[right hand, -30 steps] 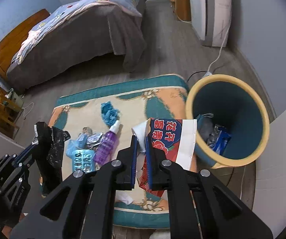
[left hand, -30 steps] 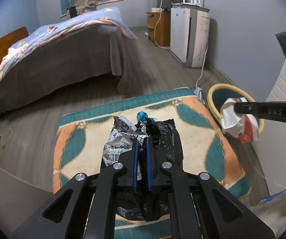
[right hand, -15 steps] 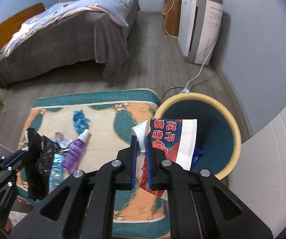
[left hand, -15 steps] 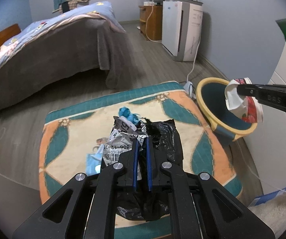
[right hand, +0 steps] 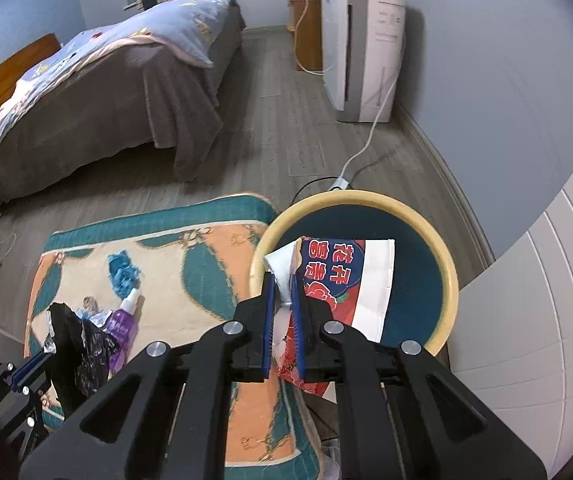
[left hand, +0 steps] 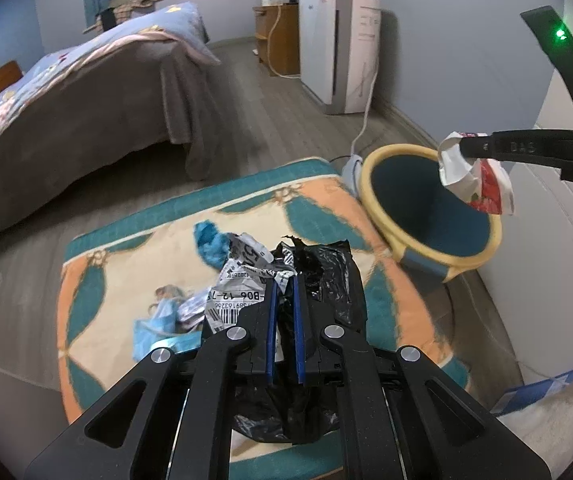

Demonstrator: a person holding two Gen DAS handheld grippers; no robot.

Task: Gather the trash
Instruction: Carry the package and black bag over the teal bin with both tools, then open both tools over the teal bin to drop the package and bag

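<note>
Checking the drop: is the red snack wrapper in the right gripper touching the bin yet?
Apart. The left wrist view shows the red snack wrapper, clamped in the right gripper, hanging above the bin opening, clear of the rim.

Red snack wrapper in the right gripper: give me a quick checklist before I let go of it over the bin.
1. Right gripper shut on the red snack wrapper: ok.
2. Wrapper over the mouth of the trash bin: ok in the right wrist view; in the left wrist view it hangs near the bin's far rim, so centring: cannot tell.
3. Bin upright and open: ok.
4. Room left inside the bin: cannot tell, the wrapper hides the bottom.
5. Left gripper shut on the black plastic bag, clear of the bin: ok.
6. Trash left on the rug, including the purple bottle and blue crumpled scrap: not ok, more to collect.
</note>
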